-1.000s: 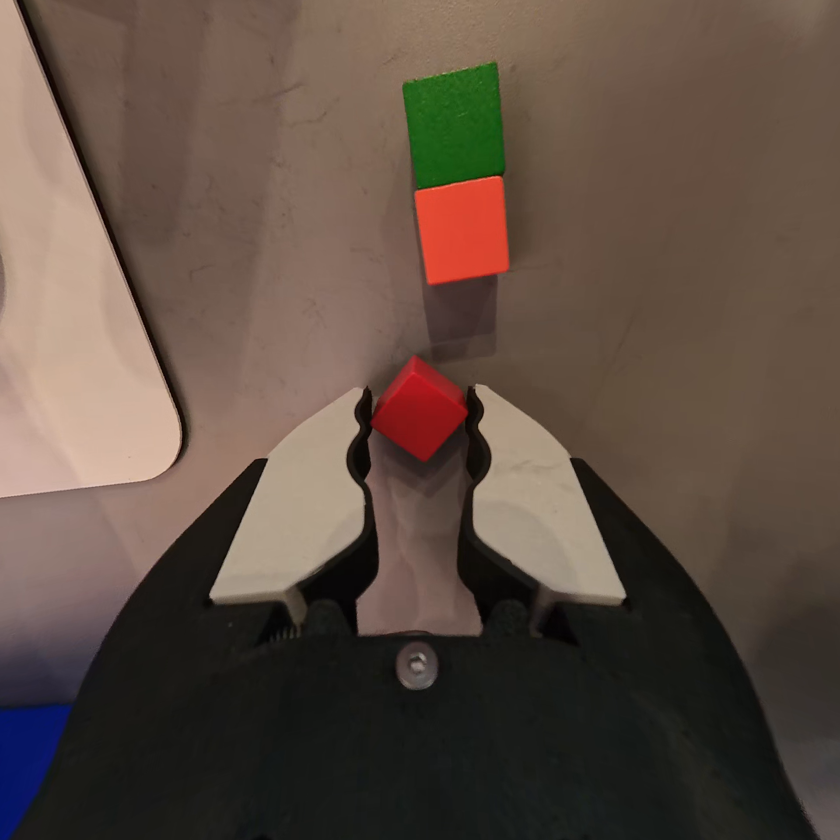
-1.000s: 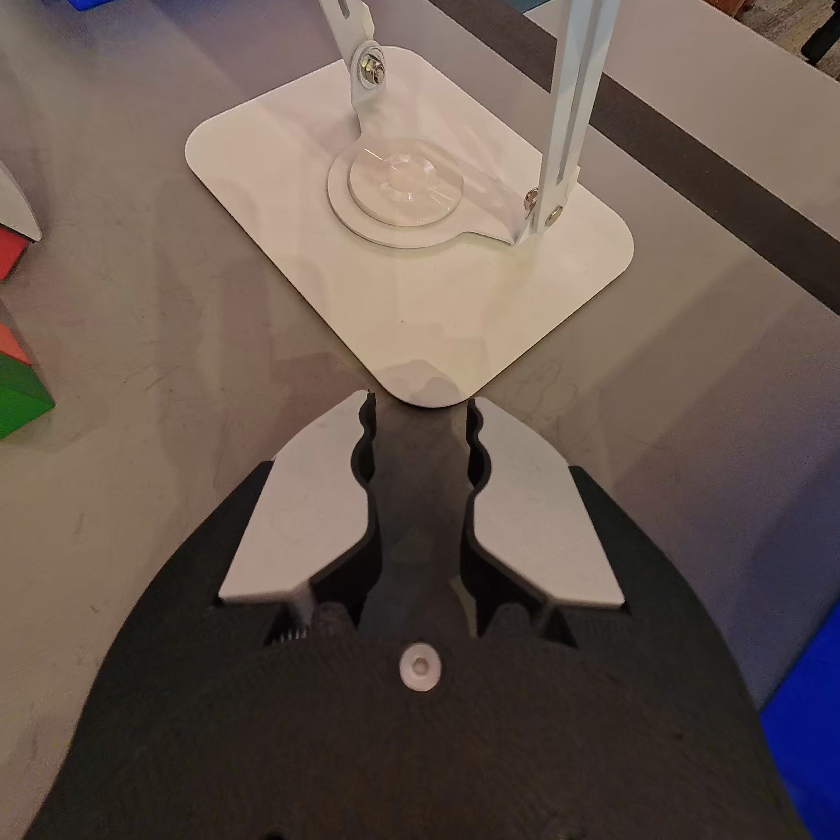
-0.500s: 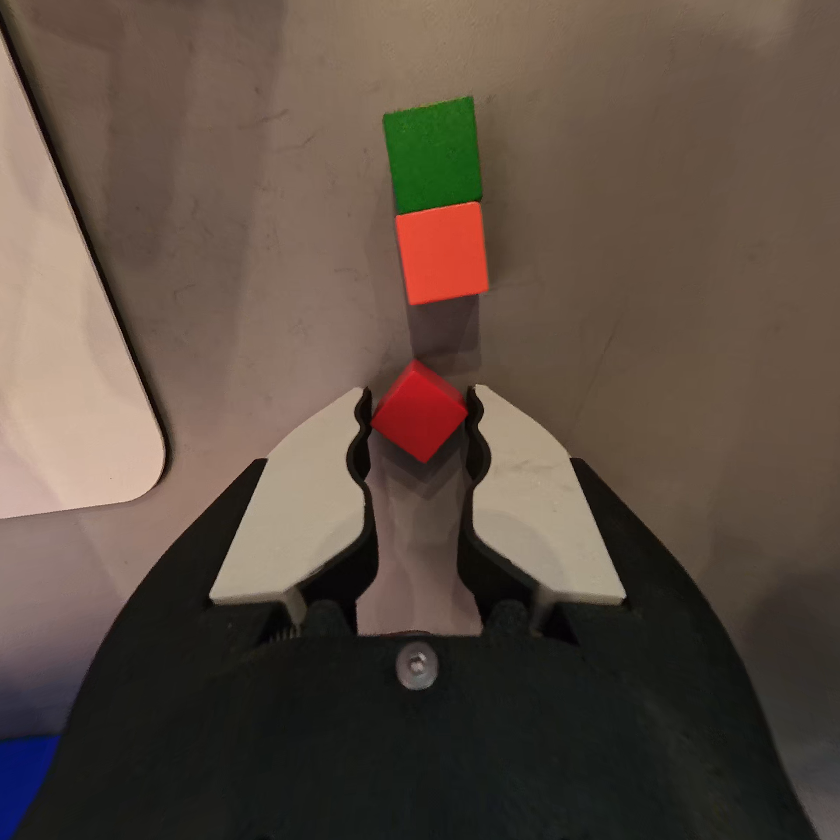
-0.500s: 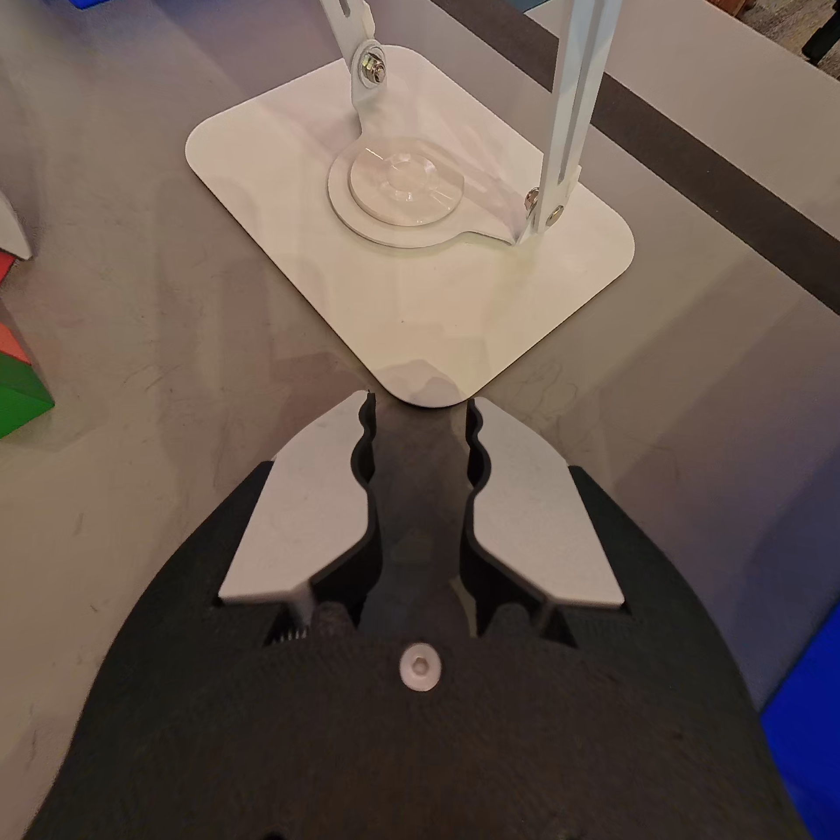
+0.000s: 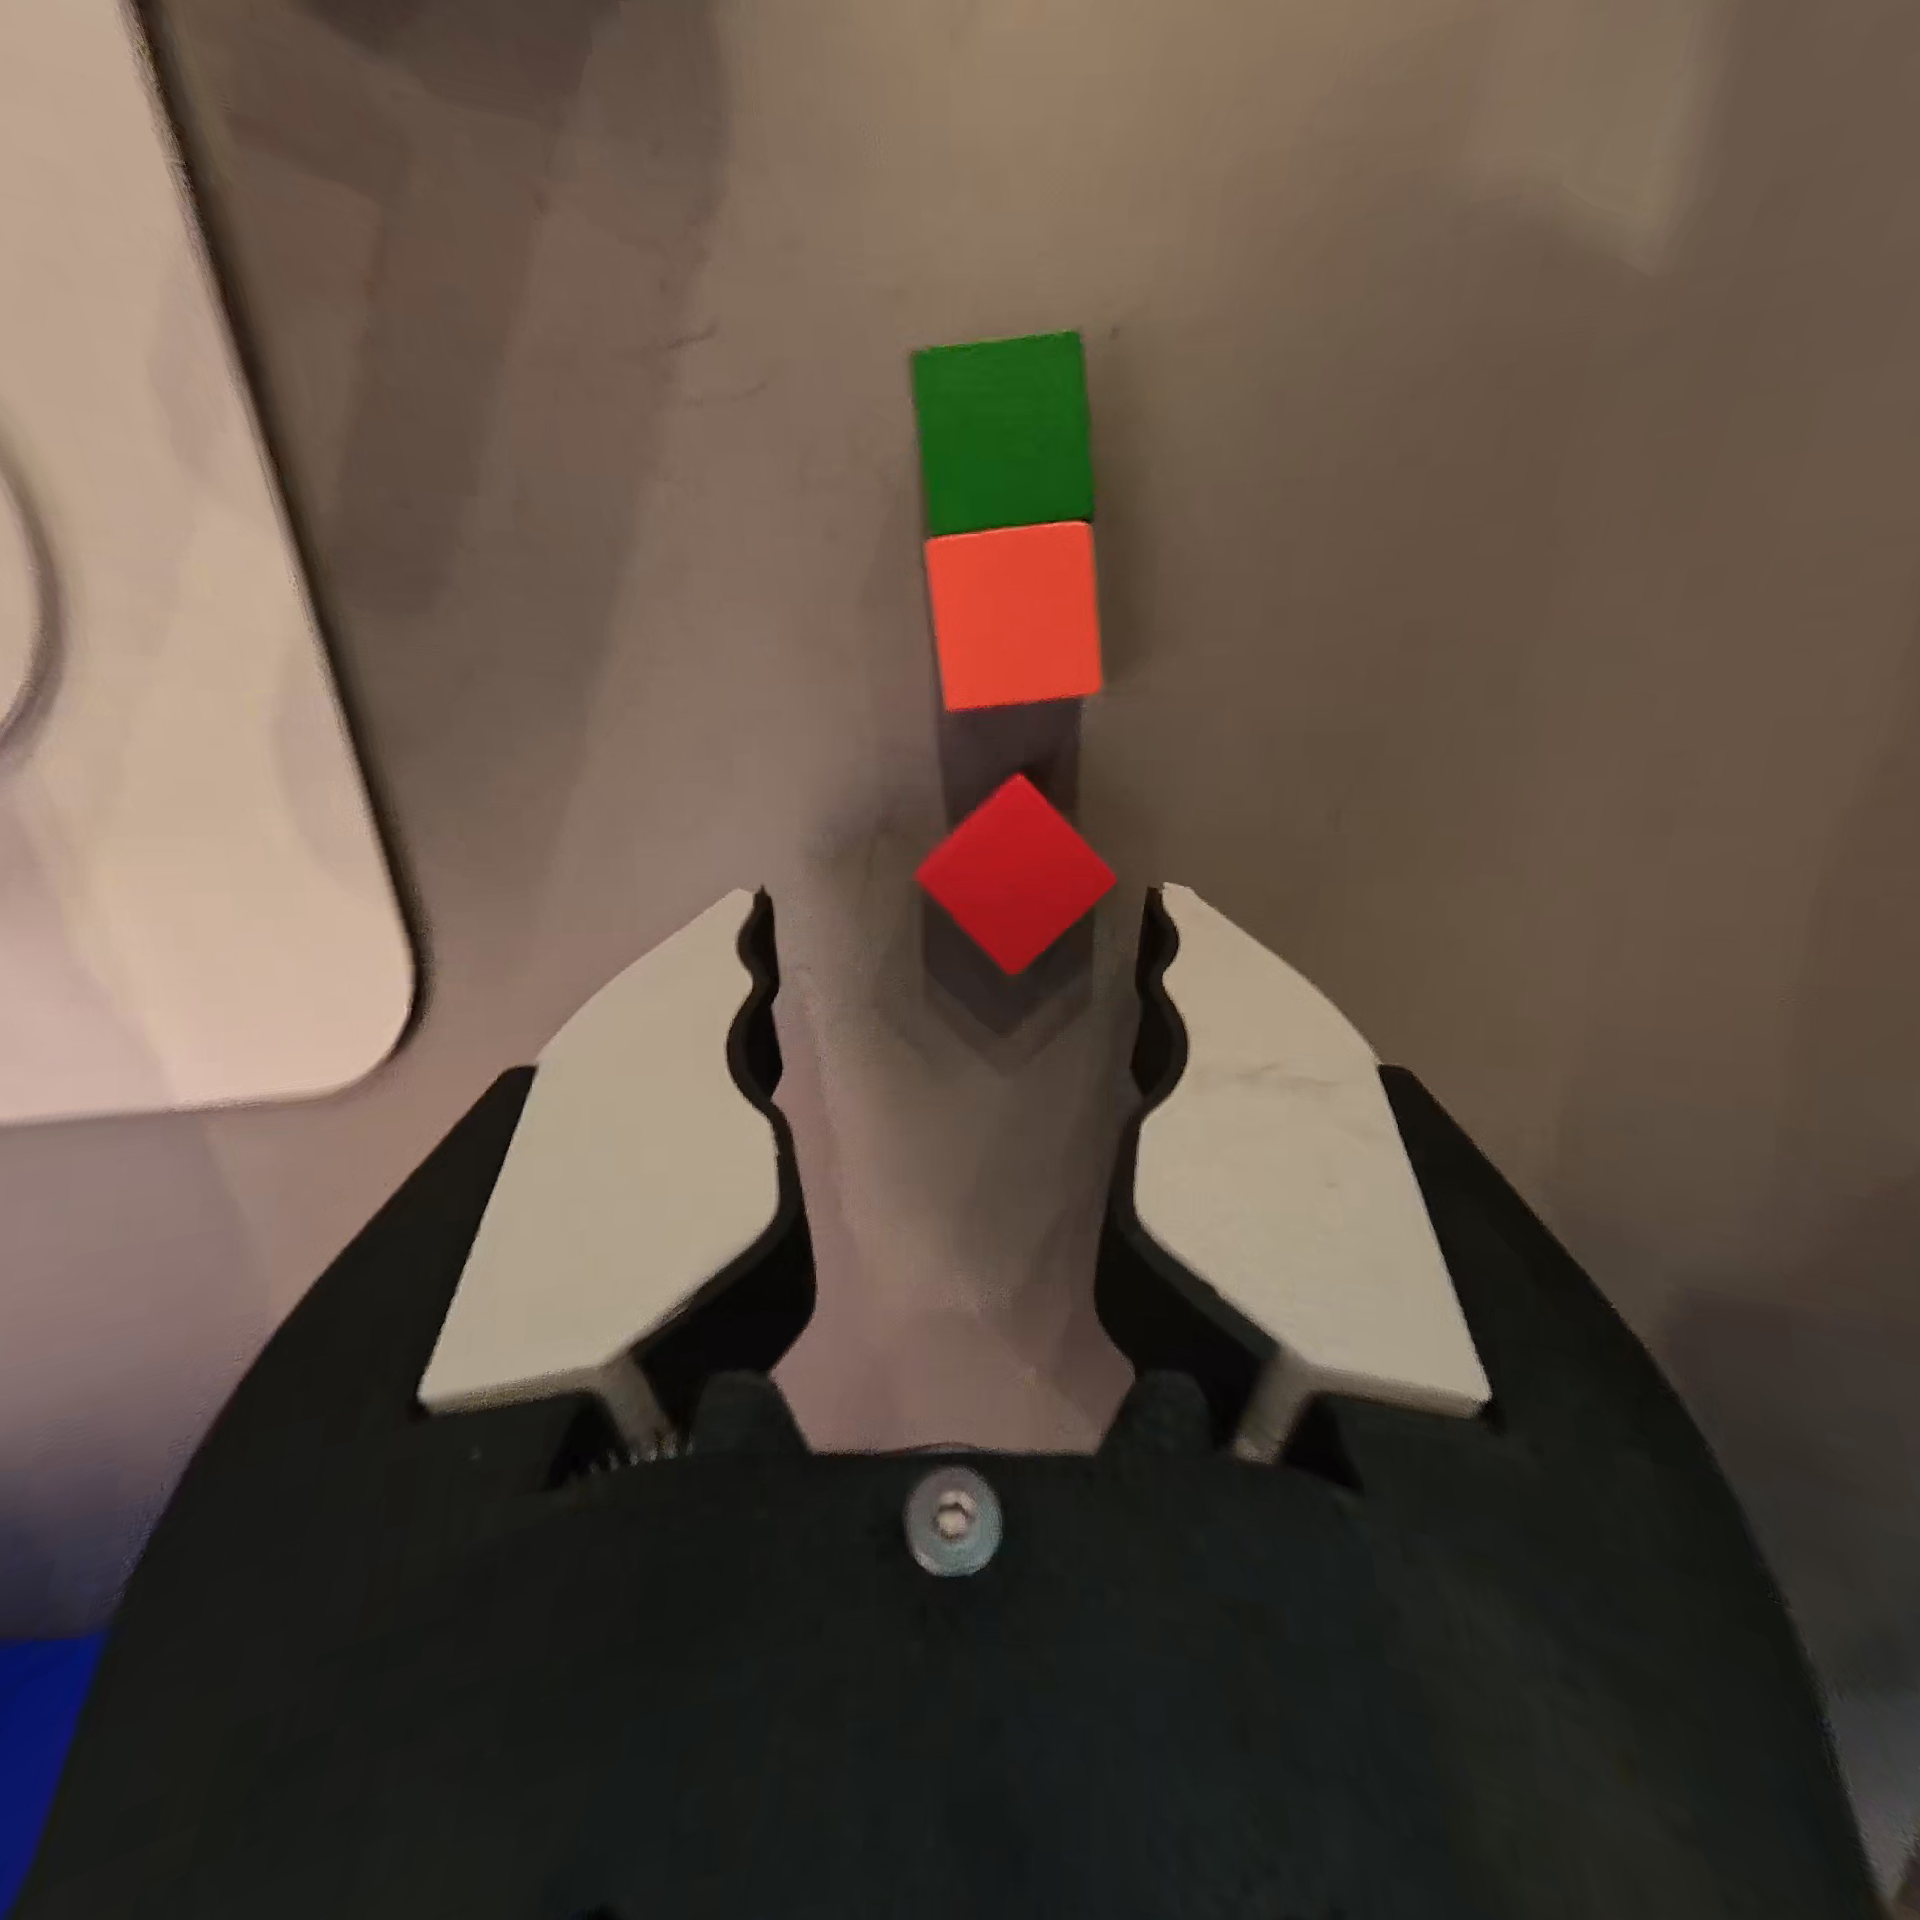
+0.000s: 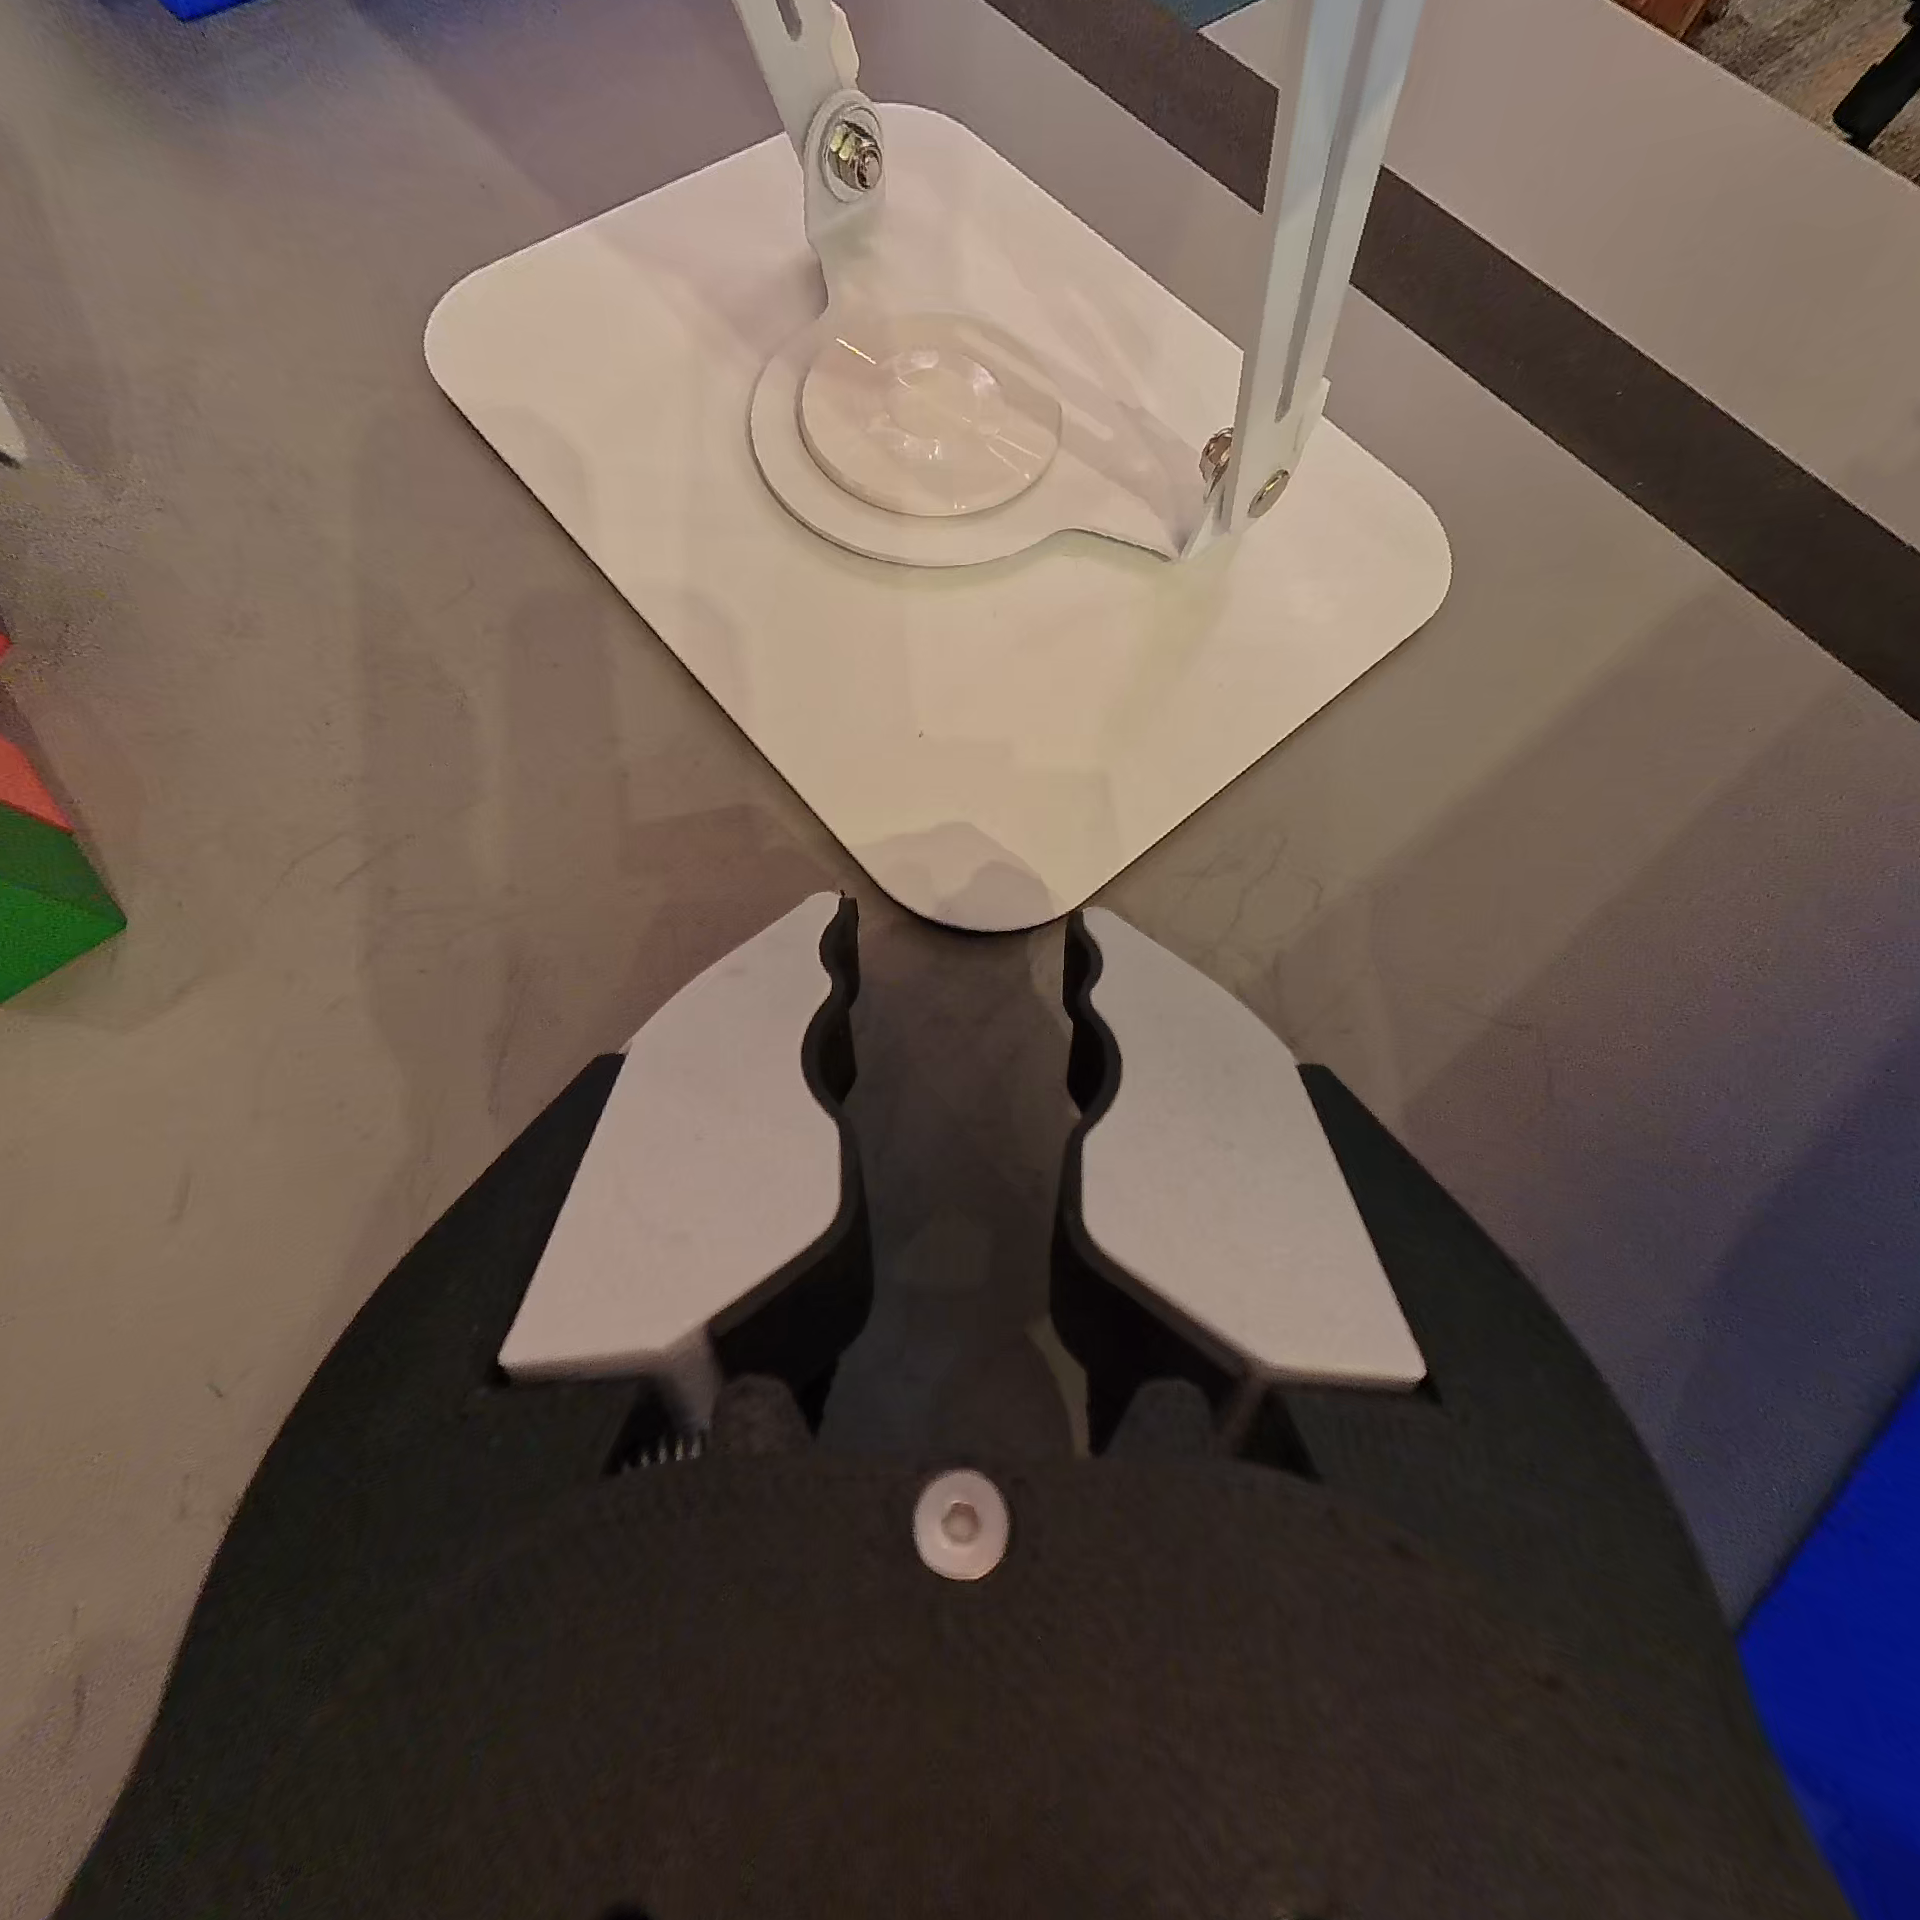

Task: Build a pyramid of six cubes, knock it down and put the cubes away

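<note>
**Red cube down, base row of the pyramid not yet squared**

Left wrist view: the left tongs (image 5: 956, 914) stand wide open above the grey table (image 5: 1455, 727), with nothing in their grasp. The red cube (image 5: 1016, 875) lies on the table just ahead of the fingertips, clear of both pads and turned corner-on like a diamond. Beyond it the orange cube (image 5: 1013, 613) and the green cube (image 5: 1003, 431) sit touching in a straight line; a gap with shadow parts the red cube from the orange one. I judge the step in hand to be laying the bottom row, with the third cube set down but skewed and short of its neighbour. The next move seems to call for turning the red cube square and bringing it flush against the orange one without nudging the pair. The picture is blurred, and a white base plate (image 5: 156, 623) and a blue patch (image 5: 42, 1714) are cut off at the left edge.

Right wrist view: the right tongs (image 6: 961, 925) are parted and empty, held over the table just short of the corner of the white base plate (image 6: 935, 675), which carries two white struts (image 6: 1309, 260). The green and orange cubes show only as slivers at the left edge. The other three cubes are not in either view.
</note>
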A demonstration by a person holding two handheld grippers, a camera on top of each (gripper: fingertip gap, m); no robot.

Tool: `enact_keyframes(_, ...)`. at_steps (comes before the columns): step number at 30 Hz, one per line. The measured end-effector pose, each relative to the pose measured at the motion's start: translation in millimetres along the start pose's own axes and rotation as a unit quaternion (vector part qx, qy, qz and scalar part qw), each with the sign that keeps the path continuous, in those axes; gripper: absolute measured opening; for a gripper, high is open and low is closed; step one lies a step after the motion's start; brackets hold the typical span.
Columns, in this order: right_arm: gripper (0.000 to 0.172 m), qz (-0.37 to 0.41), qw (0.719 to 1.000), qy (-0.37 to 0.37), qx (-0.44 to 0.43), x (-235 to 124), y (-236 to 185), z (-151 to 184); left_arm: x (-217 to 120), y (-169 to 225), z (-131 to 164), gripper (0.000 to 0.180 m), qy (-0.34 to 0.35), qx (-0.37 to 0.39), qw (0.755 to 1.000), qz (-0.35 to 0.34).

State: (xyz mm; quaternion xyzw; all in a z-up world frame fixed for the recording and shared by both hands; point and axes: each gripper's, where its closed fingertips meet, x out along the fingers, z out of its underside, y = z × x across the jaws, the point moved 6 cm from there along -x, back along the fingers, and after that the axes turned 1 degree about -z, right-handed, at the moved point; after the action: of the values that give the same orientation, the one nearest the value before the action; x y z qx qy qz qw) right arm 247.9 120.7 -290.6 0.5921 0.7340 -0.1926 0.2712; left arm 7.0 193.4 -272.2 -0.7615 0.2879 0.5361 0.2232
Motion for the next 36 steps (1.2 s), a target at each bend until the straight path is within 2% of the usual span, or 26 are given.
enact_keyframes(1, 0.038, 0.000, 1.000, 0.000, 0.000, 0, 0, 0, -5, 0, 0, 0.065, 0.009, -0.026, 1.000, -0.014)
enact_keyframes(4, 0.038, 0.001, 1.000, -0.002, -0.001, 0, 0, 0, -8, 11, 3, 0.062, 0.027, -0.109, 0.993, -0.036)
enact_keyframes(8, 0.038, 0.002, 1.000, -0.004, -0.004, 1, -1, 0, 6, 22, 11, 0.055, 0.050, -0.204, 0.976, -0.050)
enact_keyframes(11, 0.038, 0.002, 1.000, -0.003, -0.003, 1, -1, 0, 16, 23, 13, 0.050, 0.071, -0.237, 0.967, -0.062)
enact_keyframes(13, 0.038, 0.002, 1.000, -0.002, -0.002, 1, -1, 0, 16, 23, 10, 0.037, 0.093, -0.239, 0.965, -0.059)
enact_keyframes(15, 0.038, 0.002, 1.000, -0.002, -0.002, 1, -1, 0, 17, 22, 8, 0.030, 0.093, -0.236, 0.965, -0.060)
enact_keyframes(18, 0.038, 0.002, 1.000, -0.003, -0.002, 1, -1, 0, 18, 21, 6, 0.029, 0.086, -0.204, 0.973, -0.058)
enact_keyframes(22, 0.038, 0.001, 1.000, -0.004, -0.004, 1, -1, 0, 18, 24, 3, 0.029, 0.079, -0.123, 0.989, -0.027)
enact_keyframes(36, 0.038, -0.001, 1.000, -0.006, -0.004, 1, -1, 0, 20, 13, 0, 0.029, 0.067, -0.050, 0.996, 0.022)
